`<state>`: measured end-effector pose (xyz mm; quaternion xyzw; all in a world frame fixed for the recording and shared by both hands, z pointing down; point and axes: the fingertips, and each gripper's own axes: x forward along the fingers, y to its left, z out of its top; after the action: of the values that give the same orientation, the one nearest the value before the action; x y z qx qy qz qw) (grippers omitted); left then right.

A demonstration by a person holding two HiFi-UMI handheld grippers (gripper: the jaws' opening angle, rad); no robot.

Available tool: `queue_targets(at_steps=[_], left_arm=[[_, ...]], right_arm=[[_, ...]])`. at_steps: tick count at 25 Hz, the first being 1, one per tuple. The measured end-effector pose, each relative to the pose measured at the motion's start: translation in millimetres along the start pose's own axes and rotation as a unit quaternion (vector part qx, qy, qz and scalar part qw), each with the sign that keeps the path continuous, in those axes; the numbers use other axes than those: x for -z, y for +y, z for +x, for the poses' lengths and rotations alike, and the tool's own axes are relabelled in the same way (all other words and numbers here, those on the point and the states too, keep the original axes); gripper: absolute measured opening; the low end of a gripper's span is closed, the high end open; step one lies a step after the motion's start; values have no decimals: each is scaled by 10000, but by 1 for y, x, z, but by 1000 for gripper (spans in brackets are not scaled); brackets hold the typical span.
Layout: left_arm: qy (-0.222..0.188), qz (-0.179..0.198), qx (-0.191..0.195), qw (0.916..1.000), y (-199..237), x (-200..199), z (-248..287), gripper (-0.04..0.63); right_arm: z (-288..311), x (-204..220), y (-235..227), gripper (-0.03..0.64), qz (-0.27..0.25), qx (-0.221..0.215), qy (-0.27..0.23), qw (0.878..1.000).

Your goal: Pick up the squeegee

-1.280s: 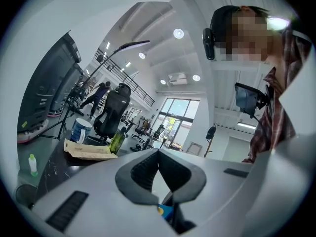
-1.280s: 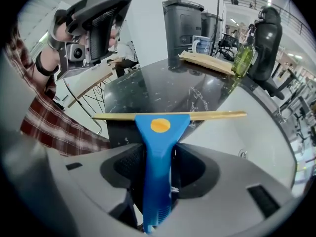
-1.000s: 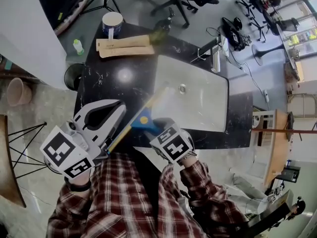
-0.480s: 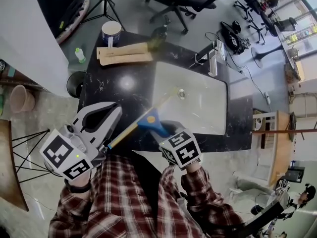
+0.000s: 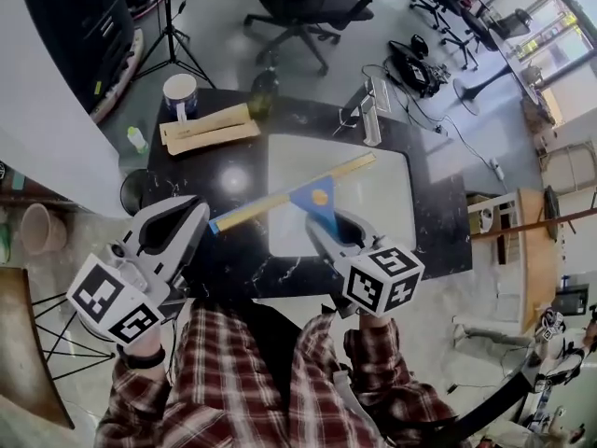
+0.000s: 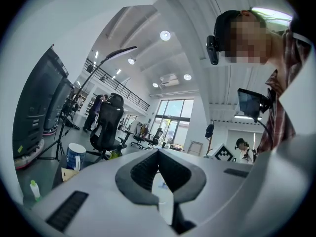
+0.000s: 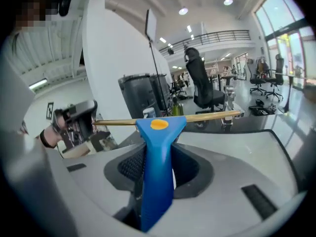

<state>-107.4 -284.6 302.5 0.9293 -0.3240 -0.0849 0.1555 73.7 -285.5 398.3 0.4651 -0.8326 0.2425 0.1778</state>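
The squeegee (image 5: 317, 202) has a blue handle and a long yellow blade. It hangs in the air above the white sink (image 5: 396, 189), its blade lying crosswise. My right gripper (image 5: 328, 224) is shut on the blue handle from below. In the right gripper view the handle (image 7: 157, 167) stands between the two pads, with the blade (image 7: 212, 116) stretched across the top. My left gripper (image 5: 199, 210) floats at the counter's left front, apart from the squeegee, with its tips together and nothing between them. The left gripper view shows its fingertips (image 6: 148, 163) meeting.
The black marble counter (image 5: 210, 171) carries two tan bundles (image 5: 201, 124), a blue-and-white cup (image 5: 179, 93) and a green bottle (image 5: 264, 87) at the back. A faucet (image 5: 368, 110) stands behind the sink. An office chair (image 5: 298, 7) and a tripod (image 5: 173, 26) are on the floor beyond.
My right gripper has lifted the squeegee up and forward over the sink, and the blade has swung from slanting to nearly crosswise. The left gripper rose slightly.
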Motion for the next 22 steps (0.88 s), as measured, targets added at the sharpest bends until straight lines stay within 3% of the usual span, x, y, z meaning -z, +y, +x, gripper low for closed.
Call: queue_targets(at_steps=[4, 9, 22], left_arm=[[-54, 131, -68, 9999, 10, -13, 1, 9], [18, 111, 20, 9999, 12, -13, 6, 9], [166, 69, 400, 9990, -2, -6, 25, 9]], right_arm=[[-32, -41, 6, 141, 247, -60, -956, 9951], [-51, -77, 31, 143, 110, -266, -1700, 9850], [-57, -107, 70, 143, -66, -748, -2120, 9744]])
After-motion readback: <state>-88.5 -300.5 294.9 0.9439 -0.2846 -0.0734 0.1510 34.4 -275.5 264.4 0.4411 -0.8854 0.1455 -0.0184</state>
